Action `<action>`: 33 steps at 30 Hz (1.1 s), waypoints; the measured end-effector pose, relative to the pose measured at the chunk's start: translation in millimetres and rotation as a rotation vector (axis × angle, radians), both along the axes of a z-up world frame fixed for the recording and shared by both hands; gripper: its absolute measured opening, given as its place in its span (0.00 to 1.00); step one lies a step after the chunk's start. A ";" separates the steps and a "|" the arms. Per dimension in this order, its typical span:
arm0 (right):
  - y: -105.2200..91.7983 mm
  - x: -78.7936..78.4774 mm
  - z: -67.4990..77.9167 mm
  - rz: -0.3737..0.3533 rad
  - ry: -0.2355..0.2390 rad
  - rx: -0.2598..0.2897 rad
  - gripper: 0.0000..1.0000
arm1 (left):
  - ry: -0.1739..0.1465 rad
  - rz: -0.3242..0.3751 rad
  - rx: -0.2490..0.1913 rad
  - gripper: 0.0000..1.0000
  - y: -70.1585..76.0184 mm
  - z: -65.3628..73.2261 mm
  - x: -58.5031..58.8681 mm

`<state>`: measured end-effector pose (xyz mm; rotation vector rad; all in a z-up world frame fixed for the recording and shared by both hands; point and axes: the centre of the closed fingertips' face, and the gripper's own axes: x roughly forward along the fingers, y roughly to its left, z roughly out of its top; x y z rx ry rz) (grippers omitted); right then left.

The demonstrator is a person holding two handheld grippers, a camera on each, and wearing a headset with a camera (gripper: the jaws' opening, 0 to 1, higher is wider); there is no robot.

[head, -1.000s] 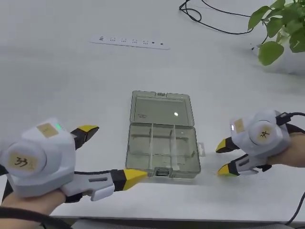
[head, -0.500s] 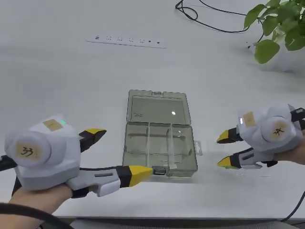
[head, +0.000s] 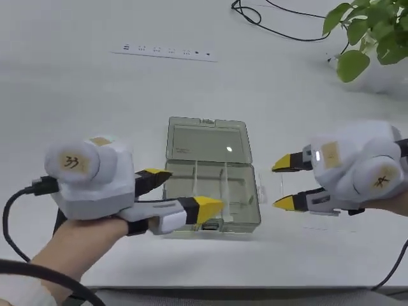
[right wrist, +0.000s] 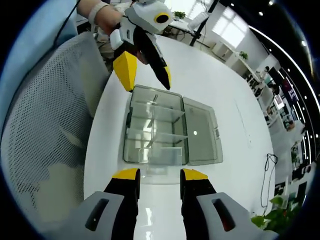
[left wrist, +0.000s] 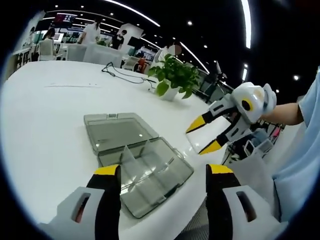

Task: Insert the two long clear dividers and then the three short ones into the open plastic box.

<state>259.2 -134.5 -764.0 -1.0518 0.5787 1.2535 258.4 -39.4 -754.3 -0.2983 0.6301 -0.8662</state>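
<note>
The open plastic box (head: 237, 215) lies at the table's middle, its lid (head: 207, 137) folded flat behind the tray. Two clear dividers (head: 194, 185) stand lengthwise in the tray. My left gripper (head: 189, 190) is open and hovers over the tray's front left part, with nothing between its fingers. In the left gripper view the box (left wrist: 150, 167) lies just beyond the jaws. My right gripper (head: 282, 185) is open beside the box's right wall. A clear divider (right wrist: 162, 165) lies by the box (right wrist: 152, 132), just ahead of my right gripper (right wrist: 160, 175).
A white power strip (head: 166, 52) lies far back on the table. A black cable (head: 274, 19) and a potted plant (head: 370, 29) sit at the back right. The table's front edge runs just below the box. A mesh chair (right wrist: 50, 125) stands beside the table.
My left gripper has moved right and up, from beside the box to over its front left part. My right gripper has drawn slightly closer to the box's right side. Both stay open.
</note>
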 end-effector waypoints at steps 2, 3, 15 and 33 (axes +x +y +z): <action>8.1 0.3 6.0 0.020 -0.030 0.008 0.32 | 0.040 0.002 -0.056 0.62 -7.9 4.5 -0.3; 10.8 0.5 8.1 0.023 -0.039 0.012 0.32 | 0.059 0.008 -0.071 0.58 -9.5 4.6 -0.6; 38.7 -2.8 22.3 0.041 -0.076 0.049 0.32 | 0.186 -0.001 -0.204 0.30 -38.3 9.7 -3.3; 44.4 -6.1 20.4 0.071 -0.078 0.041 0.32 | 0.252 -0.010 -0.258 0.01 -45.3 12.0 -7.3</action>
